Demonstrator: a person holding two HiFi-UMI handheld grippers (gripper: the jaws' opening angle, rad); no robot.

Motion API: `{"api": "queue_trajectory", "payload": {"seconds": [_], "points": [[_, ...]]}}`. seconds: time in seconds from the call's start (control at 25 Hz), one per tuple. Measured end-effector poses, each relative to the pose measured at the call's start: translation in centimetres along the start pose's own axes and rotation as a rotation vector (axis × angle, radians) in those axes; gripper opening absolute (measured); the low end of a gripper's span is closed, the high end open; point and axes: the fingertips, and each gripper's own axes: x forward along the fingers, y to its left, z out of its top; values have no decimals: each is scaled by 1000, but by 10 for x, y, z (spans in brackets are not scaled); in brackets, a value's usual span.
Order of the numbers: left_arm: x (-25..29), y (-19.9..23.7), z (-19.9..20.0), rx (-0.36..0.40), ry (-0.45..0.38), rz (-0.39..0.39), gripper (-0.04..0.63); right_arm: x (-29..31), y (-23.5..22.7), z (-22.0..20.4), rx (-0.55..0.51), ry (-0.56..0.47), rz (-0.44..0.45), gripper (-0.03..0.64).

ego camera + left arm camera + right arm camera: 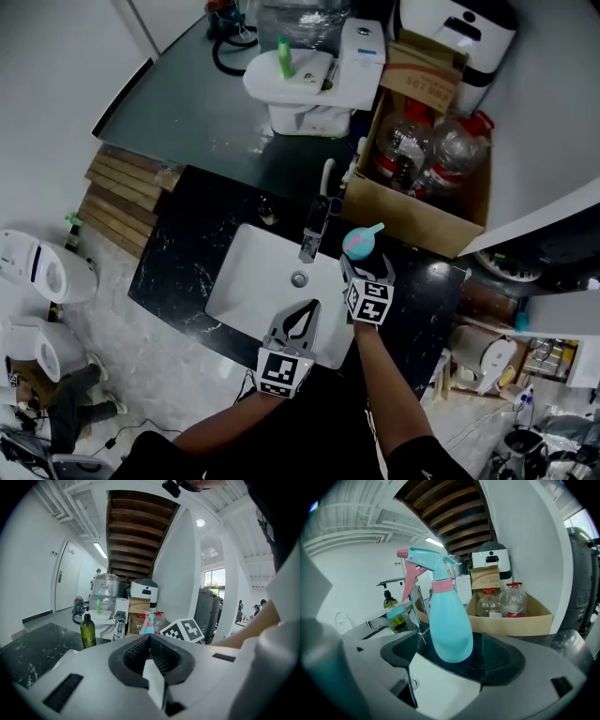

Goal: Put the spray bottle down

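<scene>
Right claw (366, 267) gapes wide around the upright light-blue plastic spray bottle (449, 625), apparently set on the black marble table (183, 272); only withdrawal is left.

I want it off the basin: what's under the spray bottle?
Black counter, beside the sink; the spray bottle stands on it between the open jaws of the right gripper. Its base covers the contact spot.

Left gripper (150, 639), jaws together — green bottle (87, 631) upright on blk counter (28, 651).
</scene>
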Motion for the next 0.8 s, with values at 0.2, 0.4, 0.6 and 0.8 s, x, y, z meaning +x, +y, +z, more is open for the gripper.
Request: {"api": "queue_trajectory", "payload": {"seconds": [0.2,0.4,0.6,0.8], "points": [[-6,-4,-1,5,-5,-17,11,-15,2,2,-4,-16,-17,422],[-10,-11,2,11,-15,-47,11,-33,3,8,23,-38,-32,422],[-13,-14,9,17,-32,-81,11,-53,18,21,74,-64,-16,422],[-21,-17,16,25,-46,-103,11,-73,36,39,65,-110,-6,422]]}}
